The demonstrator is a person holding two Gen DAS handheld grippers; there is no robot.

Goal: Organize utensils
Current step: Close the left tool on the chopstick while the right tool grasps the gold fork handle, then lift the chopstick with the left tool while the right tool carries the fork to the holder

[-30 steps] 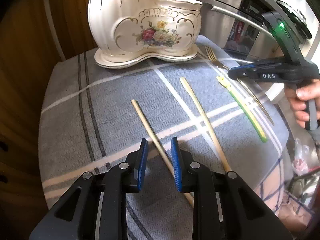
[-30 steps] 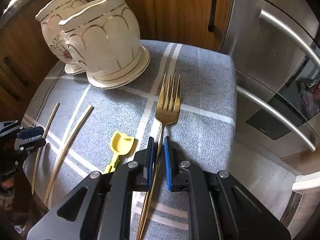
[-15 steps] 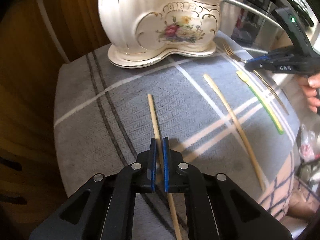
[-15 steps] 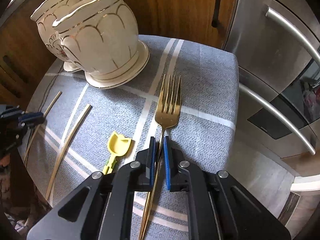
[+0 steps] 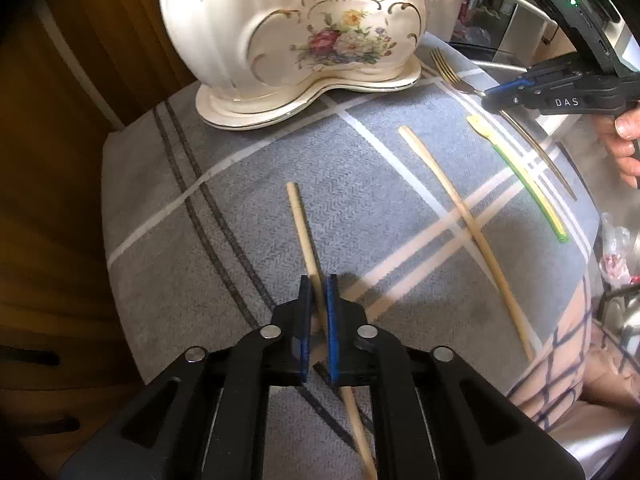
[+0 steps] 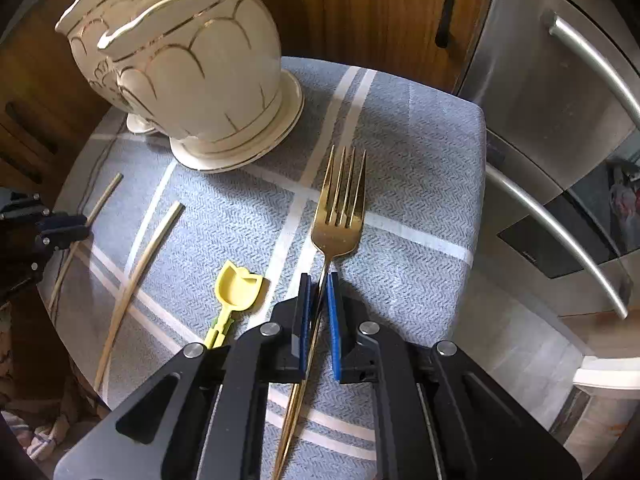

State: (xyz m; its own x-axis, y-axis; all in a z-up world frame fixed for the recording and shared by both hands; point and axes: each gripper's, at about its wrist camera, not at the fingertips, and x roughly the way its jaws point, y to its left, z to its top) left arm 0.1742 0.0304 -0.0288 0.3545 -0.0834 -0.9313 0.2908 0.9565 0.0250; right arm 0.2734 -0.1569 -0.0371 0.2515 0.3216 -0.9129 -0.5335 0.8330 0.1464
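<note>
"DAS" was legible on the right gripper (image 5: 486, 95) — clamped on the gold fork (image 6: 340, 216). The left gripper (image 5: 317, 280) pinched a wooden chopstick (image 5: 302, 224); only its view showed the holder's floral decal (image 5: 344, 44).

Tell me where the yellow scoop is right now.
In the right wrist view the yellow scoop lies on the grey cloth, just left of the gold fork and right of a wooden stick.

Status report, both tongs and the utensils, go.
Left tongs shut on wooden stick. Right tongs shut on gold fork handle. Second stick and yellow scoop loose on cloth. Ceramic holder unobstructed.
</note>
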